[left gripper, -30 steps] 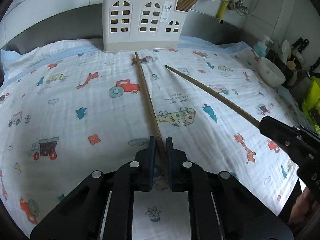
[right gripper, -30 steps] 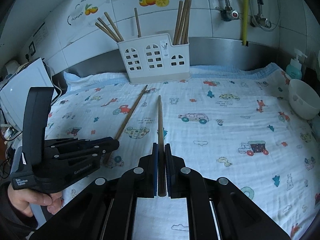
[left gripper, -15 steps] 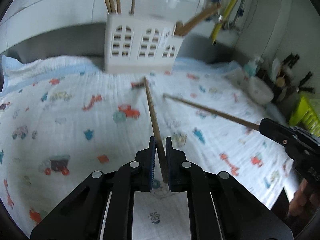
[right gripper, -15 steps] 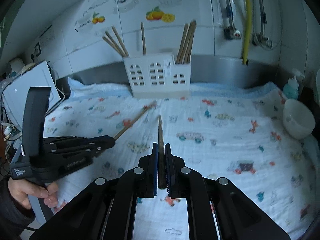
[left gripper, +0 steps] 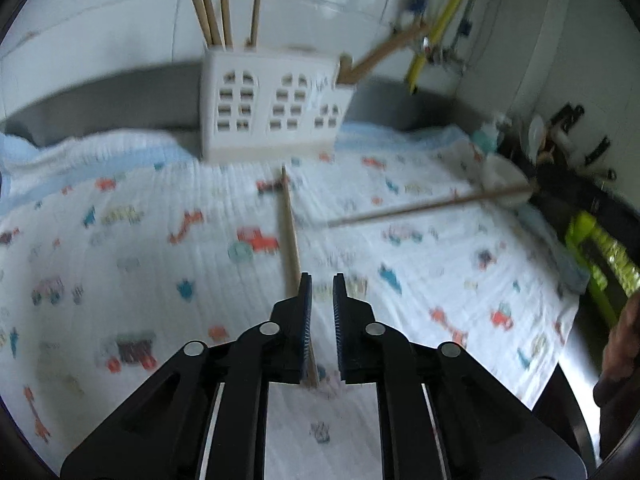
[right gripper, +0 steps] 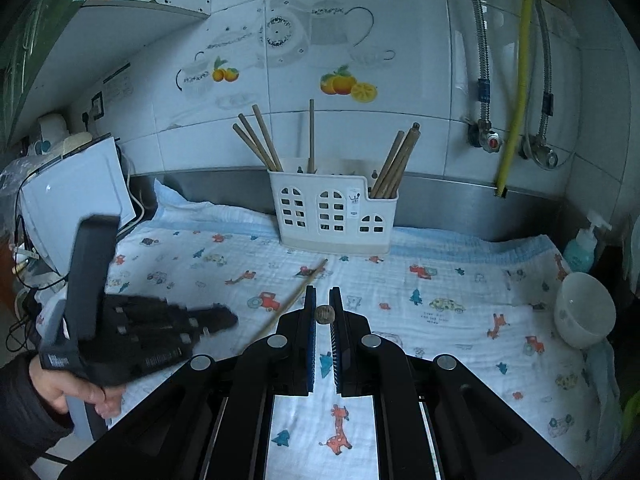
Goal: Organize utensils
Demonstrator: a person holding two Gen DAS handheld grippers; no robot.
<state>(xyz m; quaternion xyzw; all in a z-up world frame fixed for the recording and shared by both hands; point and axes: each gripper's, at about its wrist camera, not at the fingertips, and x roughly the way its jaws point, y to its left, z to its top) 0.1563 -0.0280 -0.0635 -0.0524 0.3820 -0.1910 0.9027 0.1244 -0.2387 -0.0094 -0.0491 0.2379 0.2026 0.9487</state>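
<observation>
A white utensil holder (right gripper: 332, 216) with several wooden chopsticks stands at the back of the cloth; it also shows, blurred, in the left wrist view (left gripper: 272, 108). My left gripper (left gripper: 320, 284) is shut on a wooden chopstick (left gripper: 291, 224) whose far tip points at the holder. My right gripper (right gripper: 323, 298) is shut on another chopstick (right gripper: 325, 314), seen end-on pointing at the camera. That chopstick shows in the left wrist view (left gripper: 432, 204), raised above the cloth. The left gripper (right gripper: 224, 318) and its chopstick (right gripper: 298, 290) show in the right wrist view.
A cartoon-print cloth (right gripper: 460, 320) covers the counter. A white bowl (right gripper: 584, 308) and a soap bottle (right gripper: 582, 246) sit at the right edge. A white appliance (right gripper: 76, 200) stands at the left. Pipes (right gripper: 516, 80) run down the tiled wall.
Both grippers have risen and tilted up with their chopsticks. The right chopstick now points toward its camera, lifted off the cloth. The left wrist view is motion-blurred.
</observation>
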